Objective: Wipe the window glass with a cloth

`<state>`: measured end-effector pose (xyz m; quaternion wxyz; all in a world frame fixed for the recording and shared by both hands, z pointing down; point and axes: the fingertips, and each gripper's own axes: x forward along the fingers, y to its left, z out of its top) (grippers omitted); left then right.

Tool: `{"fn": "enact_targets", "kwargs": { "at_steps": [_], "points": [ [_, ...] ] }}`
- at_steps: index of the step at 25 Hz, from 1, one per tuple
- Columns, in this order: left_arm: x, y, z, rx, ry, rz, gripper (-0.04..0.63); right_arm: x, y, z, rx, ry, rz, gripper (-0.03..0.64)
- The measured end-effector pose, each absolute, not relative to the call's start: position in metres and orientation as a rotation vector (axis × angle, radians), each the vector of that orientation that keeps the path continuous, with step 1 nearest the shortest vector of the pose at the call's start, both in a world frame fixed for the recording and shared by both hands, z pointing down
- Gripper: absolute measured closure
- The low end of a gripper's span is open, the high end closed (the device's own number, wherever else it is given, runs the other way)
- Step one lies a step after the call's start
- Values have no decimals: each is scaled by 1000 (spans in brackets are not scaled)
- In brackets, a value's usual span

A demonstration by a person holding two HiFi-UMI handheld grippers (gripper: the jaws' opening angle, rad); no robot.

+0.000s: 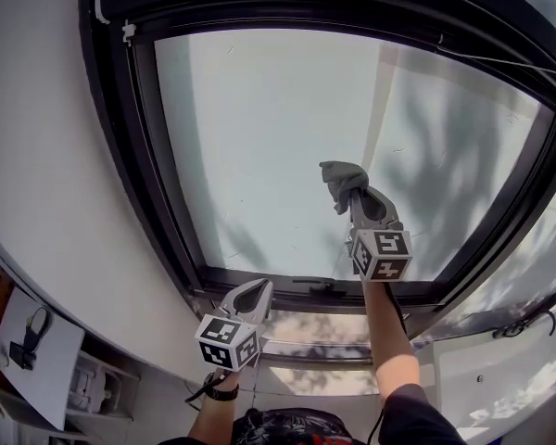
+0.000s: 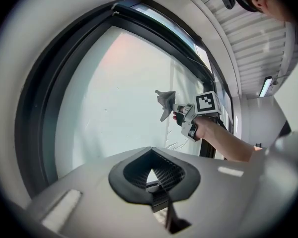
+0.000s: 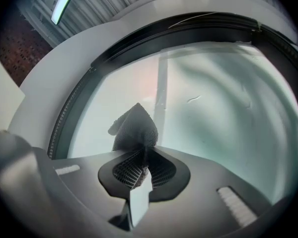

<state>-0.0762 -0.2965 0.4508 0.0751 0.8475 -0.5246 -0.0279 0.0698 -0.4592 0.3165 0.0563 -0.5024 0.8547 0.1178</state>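
The cloth is a small grey rag with a fine waffle weave, bunched into a crumpled, pointed wad. It sits against the window glass, inside the window frame, a little right of the frame's middle and above its bottom rail. The right tongs are clamped on it: the ribbed dark pads pinch the rag's lower end, and the rest stands out beyond the tips as a peak. A bare arm reaches up from below the frame to carry these tongs, with the marker cube at their back.

The glass is a large pale pane, milky and smooth, with faint streaks and soft tree-like shadows towards the frame's right side. The frame is black, with rounded corners, set in a plain white wall. A slim dark handle lies along its bottom rail.

The left tongs are closed and hold nothing, level with the frame's lower left corner, just beneath the bottom rail.
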Motion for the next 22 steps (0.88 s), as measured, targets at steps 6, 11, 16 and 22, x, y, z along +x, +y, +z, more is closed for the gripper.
{"fn": "enact_targets", "kwargs": {
  "at_steps": [6,11,16,22],
  "points": [
    [-28,-314,455,2602,-1447,-84,594,146,-465,321,-1681,2512,346,598],
    [10,-325,459,2636,-1366,-85,594,218,-473,327,-1825,2429,324,598],
    [41,-335,458,2666,-1311,-85,594,291,-480,327,-1957,2319,280,598],
    [61,-344,456,2680,-1285,-92,594,369,-482,327,-2096,2158,204,598]
  ]
}}
